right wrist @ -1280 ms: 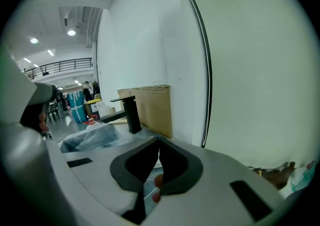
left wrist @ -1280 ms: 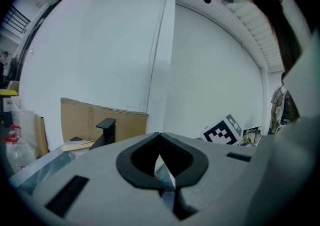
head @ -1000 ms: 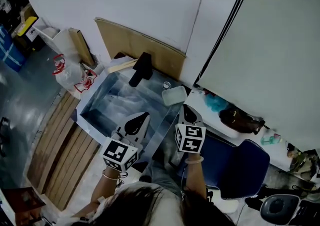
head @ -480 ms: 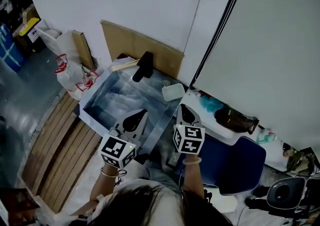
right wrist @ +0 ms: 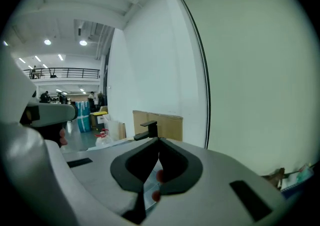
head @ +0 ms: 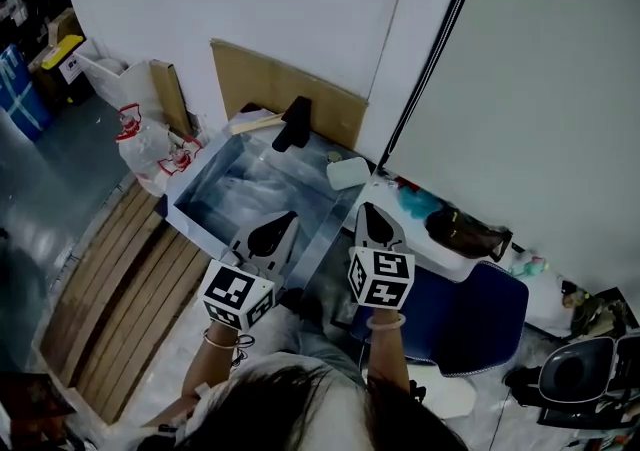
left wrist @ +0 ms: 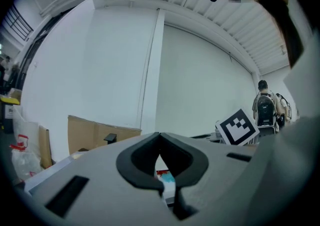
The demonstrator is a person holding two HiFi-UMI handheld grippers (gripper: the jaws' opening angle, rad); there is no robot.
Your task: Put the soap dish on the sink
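Left claw (head: 288, 221), right claw (head: 367, 211) hanging clenched, empty. Soap dish (head: 348, 173) lying ahead of right claw; unclench wide before reaching.

The sink (head: 235, 194) lies ahead of the left gripper (head: 284, 227), whose jaws are at its near rim. The soap dish (head: 348, 173) sits on the sink's far right corner, just ahead of the right gripper (head: 369, 214) jaws. The faucet (head: 296, 123) stands on the far rim, with a cardboard sheet (head: 290, 89) behind it. A plastic bag (head: 145, 144) lies left of the sink. A chair (head: 470, 314) stands right of the right jaws.
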